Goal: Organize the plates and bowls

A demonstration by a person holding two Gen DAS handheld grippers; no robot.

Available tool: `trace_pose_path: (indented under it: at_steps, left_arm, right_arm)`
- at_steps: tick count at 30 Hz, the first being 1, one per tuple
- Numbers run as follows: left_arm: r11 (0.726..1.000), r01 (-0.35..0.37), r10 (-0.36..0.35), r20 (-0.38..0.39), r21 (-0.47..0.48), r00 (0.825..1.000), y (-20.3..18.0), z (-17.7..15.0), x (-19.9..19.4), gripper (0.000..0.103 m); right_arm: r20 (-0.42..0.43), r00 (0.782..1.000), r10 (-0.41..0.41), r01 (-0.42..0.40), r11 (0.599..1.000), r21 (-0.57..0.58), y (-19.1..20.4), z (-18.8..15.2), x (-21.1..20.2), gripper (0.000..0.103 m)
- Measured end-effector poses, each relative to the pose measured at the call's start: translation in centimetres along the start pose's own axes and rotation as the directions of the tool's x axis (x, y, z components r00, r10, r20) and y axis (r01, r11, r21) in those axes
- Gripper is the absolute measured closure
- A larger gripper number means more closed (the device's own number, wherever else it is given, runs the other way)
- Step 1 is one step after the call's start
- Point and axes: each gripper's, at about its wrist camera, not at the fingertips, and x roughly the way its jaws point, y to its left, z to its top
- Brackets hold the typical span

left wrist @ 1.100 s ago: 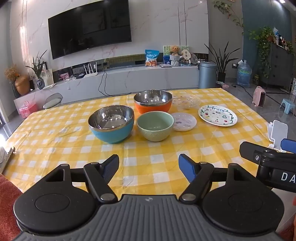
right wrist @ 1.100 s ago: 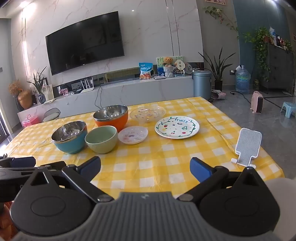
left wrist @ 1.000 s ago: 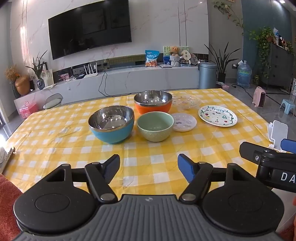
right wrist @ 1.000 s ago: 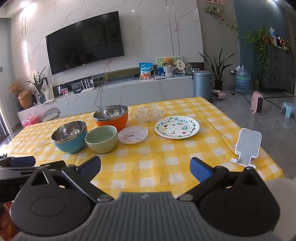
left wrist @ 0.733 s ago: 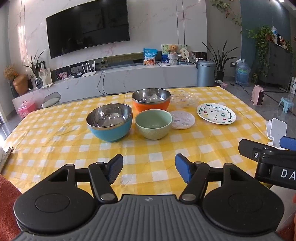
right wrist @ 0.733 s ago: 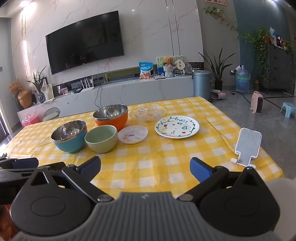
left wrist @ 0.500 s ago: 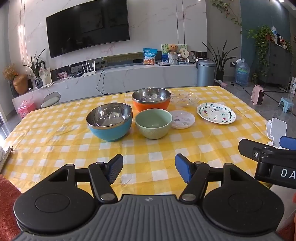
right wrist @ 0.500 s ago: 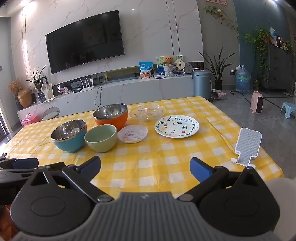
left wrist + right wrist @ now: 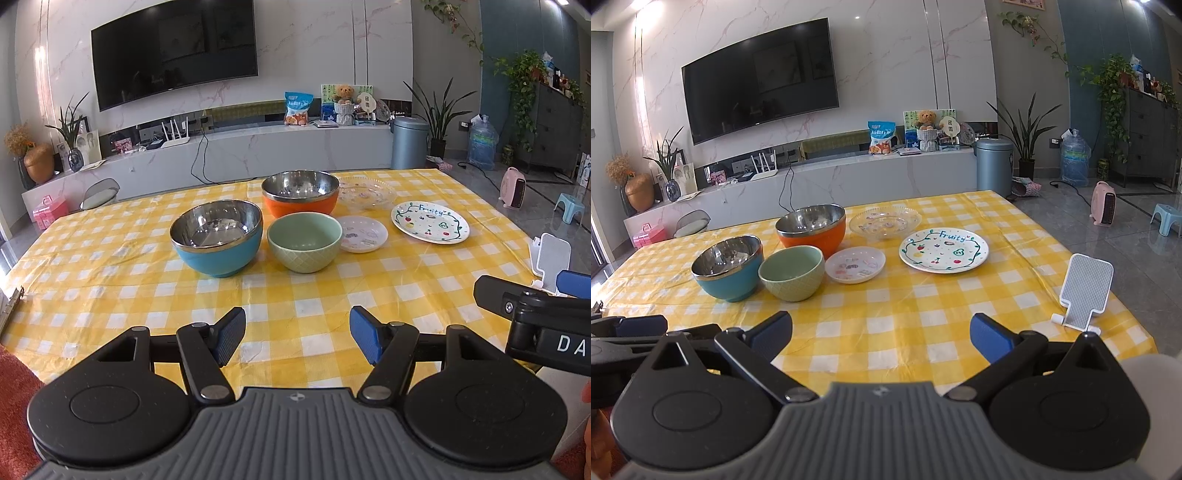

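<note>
On the yellow checked table (image 9: 110, 280) stand a blue steel-lined bowl (image 9: 217, 242), a green bowl (image 9: 304, 240) and an orange steel-lined bowl (image 9: 300, 197). To their right lie a small white plate (image 9: 362, 233), a clear glass plate (image 9: 367, 192) and a "Fruity" plate (image 9: 430, 226). The same set shows in the right wrist view: blue bowl (image 9: 728, 266), green bowl (image 9: 792, 272), orange bowl (image 9: 811, 228), small plate (image 9: 855, 264), glass plate (image 9: 884, 222), Fruity plate (image 9: 945, 250). My left gripper (image 9: 297, 334) and right gripper (image 9: 881, 334) are open and empty, near the table's front edge.
A white phone stand (image 9: 1084, 291) sits at the table's right front corner. Behind the table are a TV console (image 9: 240, 151), a grey bin (image 9: 409, 142) and plants. The right gripper's body (image 9: 535, 317) shows at the left view's right edge.
The left gripper has narrowed its opening slightly and drifted a little; the dishes have not moved. The right gripper is nearly still.
</note>
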Motion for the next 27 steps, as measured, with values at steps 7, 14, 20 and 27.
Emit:
trace_pose_path:
  at_steps: [7,14,20,27]
  left_arm:
    - [1.0,0.002,-0.002,-0.001,-0.003,1.0,0.01,-0.03,0.03,0.026]
    - [1.0,0.003,-0.003,-0.002,-0.003,1.0,-0.05,-0.07,0.06,0.026]
    - [1.0,0.003,-0.003,-0.003,-0.003,1.0,0.03,-0.01,0.06,0.026]
    - [1.0,0.004,-0.004,-0.005,-0.007,1.0,0.04,-0.02,0.13,0.026]
  right_arm:
    - [-0.002,1.0,-0.001,0.001,1.0,-0.002,0.04,-0.02,0.02,0.003]
    - [-0.003,1.0,-0.003,0.003,1.0,-0.005,-0.08,-0.44,0.02,0.003]
    - [-0.008,1.0,-0.004,0.004,1.0,-0.008,-0.45,-0.8,0.08,0.003]
    - [-0.013,1.0,-0.007,0.007,1.0,-0.014,-0.04,-0.62,0.46,0.003]
